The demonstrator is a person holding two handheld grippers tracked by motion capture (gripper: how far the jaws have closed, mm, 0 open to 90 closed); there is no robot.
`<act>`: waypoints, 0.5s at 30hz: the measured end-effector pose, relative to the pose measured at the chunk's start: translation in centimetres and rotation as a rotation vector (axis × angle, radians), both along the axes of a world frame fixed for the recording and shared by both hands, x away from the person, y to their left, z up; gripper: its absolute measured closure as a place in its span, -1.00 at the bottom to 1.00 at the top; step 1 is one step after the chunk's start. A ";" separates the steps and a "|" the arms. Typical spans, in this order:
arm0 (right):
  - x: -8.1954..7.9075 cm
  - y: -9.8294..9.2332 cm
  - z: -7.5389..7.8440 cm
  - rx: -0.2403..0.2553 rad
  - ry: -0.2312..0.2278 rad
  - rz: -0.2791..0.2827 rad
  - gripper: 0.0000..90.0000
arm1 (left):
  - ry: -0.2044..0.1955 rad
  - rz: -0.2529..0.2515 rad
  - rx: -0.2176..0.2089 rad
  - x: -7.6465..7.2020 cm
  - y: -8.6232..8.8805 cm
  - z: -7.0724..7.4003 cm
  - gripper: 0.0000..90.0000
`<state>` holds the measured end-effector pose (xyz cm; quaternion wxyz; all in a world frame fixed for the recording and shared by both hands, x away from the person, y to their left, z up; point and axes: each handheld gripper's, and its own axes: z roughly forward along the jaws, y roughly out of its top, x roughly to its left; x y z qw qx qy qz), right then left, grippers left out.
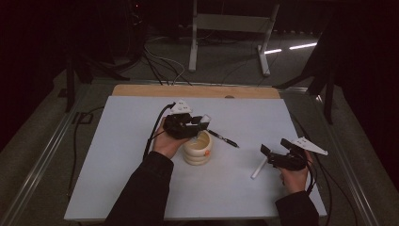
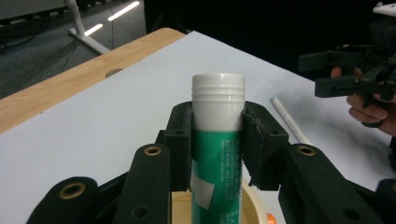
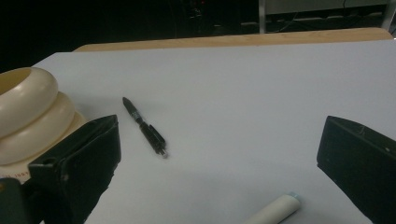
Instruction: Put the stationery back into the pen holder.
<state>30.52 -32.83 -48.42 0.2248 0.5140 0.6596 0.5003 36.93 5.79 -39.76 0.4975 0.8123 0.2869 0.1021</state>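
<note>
My left gripper [image 1: 196,123] is shut on a green tube with a white screw cap [image 2: 218,105], held upright between the pads [image 2: 254,140]. The tube's cap [image 1: 205,118] sits just above the mouth of a cream ribbed holder [image 1: 197,149], whose rim [image 2: 254,205] lies directly beneath the jaws. A black pen [image 1: 223,138] lies on the white board just right of the holder. A white pen [image 1: 259,168] lies near my right gripper [image 1: 268,156], which stands open over the board with nothing between its jaws. From the right gripper view the black pen [image 3: 144,127] is ahead and the holder [image 3: 28,116] at left.
The white board [image 1: 117,155] covers the table, with a wooden strip [image 1: 197,91] along its far edge. Cables trail from both grippers off the near side. A desk frame [image 1: 230,28] stands on the floor beyond the table.
</note>
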 end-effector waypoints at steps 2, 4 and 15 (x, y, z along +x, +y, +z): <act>0.0 0.0 0.0 -0.002 -0.003 0.001 -1.00 | 0.003 -0.001 0.007 0.1 -0.1 -0.2 0.47; 0.0 0.0 0.0 -0.002 -0.002 0.001 -1.00 | 0.005 -0.001 0.008 0.1 -0.2 -0.3 0.47; 0.0 0.0 0.0 0.001 0.001 0.000 -1.00 | 0.020 -0.001 0.035 0.3 -0.5 -1.5 0.46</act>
